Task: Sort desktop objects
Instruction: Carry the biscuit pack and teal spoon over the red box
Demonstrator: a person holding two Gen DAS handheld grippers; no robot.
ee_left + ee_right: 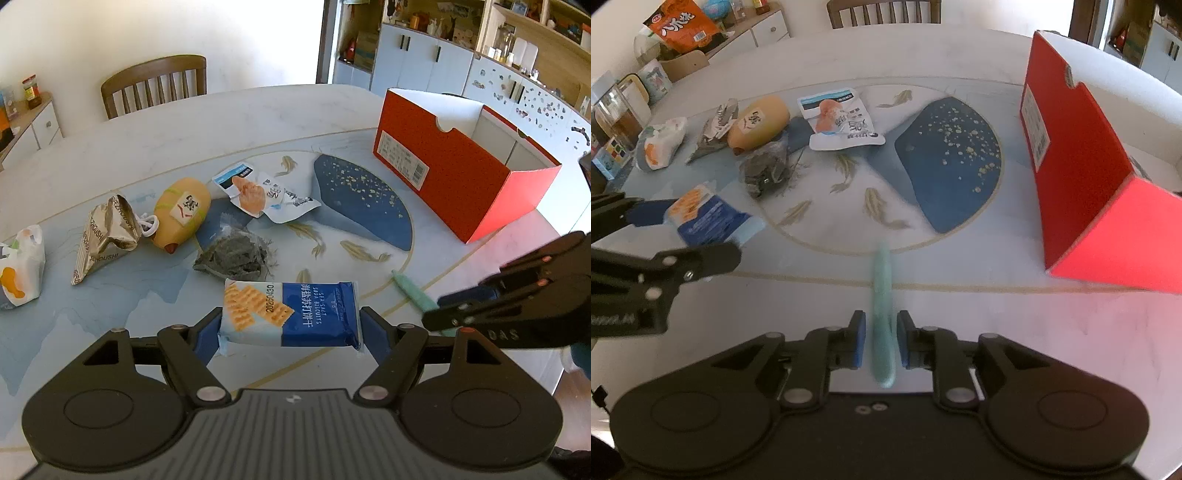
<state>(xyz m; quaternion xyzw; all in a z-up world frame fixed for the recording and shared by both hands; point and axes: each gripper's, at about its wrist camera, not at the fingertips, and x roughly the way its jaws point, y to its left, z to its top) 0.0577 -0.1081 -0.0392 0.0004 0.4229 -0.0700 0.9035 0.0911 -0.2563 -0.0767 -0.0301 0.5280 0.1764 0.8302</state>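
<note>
A blue and white soda biscuit packet [291, 314] sits crosswise between the blue pads of my left gripper [290, 332], which is shut on its two ends just above the table; the same packet [709, 218] shows in the right wrist view. A slim teal stick [882, 314] lies lengthwise between the pads of my right gripper [881, 339], blurred, with a thin gap at each side, so the jaws stand slightly open around it. The stick's far end [410, 291] pokes out from under the right gripper [480, 306] in the left wrist view.
An open red cardboard box [443, 173] stands at the right of the table. Further back lie a dark mesh bundle [232, 254], a white snack pouch [258, 192], an orange bottle-shaped thing [181, 214], a crumpled silver wrapper [107, 232] and a white bag [22, 266]. A wooden chair [155, 85] stands behind.
</note>
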